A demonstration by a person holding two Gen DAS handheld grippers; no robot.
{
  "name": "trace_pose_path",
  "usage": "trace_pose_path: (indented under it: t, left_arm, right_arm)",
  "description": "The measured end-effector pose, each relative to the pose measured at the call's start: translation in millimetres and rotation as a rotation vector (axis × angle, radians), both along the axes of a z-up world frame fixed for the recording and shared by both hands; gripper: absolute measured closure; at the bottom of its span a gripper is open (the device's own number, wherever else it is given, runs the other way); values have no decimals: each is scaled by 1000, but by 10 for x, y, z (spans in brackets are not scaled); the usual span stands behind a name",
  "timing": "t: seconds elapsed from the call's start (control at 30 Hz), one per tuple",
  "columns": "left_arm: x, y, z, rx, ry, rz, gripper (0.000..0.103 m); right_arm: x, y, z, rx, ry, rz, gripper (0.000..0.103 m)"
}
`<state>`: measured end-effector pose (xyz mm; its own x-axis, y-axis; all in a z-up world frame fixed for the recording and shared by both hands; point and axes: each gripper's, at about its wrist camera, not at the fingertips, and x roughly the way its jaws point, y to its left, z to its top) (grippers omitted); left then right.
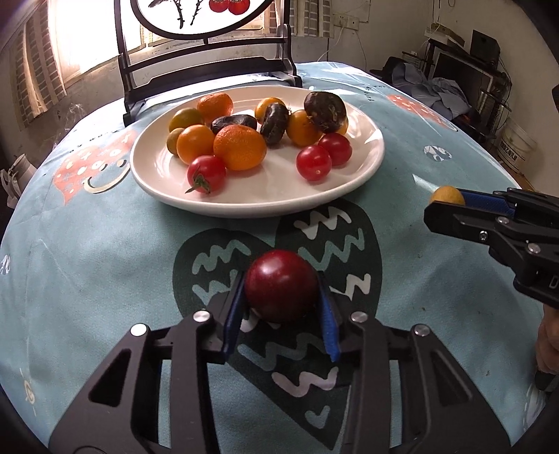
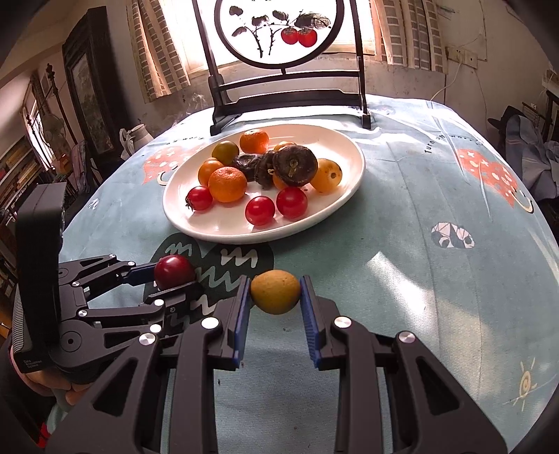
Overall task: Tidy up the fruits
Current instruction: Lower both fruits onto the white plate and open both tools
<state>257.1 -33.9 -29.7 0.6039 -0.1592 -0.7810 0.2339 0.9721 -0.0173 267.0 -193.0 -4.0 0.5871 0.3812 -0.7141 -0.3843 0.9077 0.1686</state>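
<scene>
Plate is the landmark, holding oranges, tomatoes and dark fruit. Near its front rim on the tablecloth, left gripper pinches a dark red plum; to the plum's right, right gripper pinches a yellow fruit. Lift both straight up, clear the rim, lower gently (round fruit rolls). Tablecloth lettering too warped to read.

We see a pale blue printed tablecloth covering the table, and at its far edge a black wooden stand holding a round painted panel before a bright window.
</scene>
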Motion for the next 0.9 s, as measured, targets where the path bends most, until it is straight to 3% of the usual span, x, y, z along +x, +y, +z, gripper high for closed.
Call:
trace_pose_path:
  t: [0.2, 0.4, 0.73, 0.9]
  left_arm:
    - [-162, 52, 180, -35, -44, 0, 64]
    - [-187, 270, 550, -109, -132, 43, 64]
    - [640, 441, 747, -159, -157, 145, 64]
    - [1055, 521, 677, -159, -141, 187, 64]
  right_arm:
    - [-23, 113, -80, -14, 10, 51, 74]
    - [-73, 233, 45, 48, -38, 120, 74]
    - [552, 322, 316, 98, -162, 20, 74]
    - [919, 443, 275, 92, -151, 11, 74]
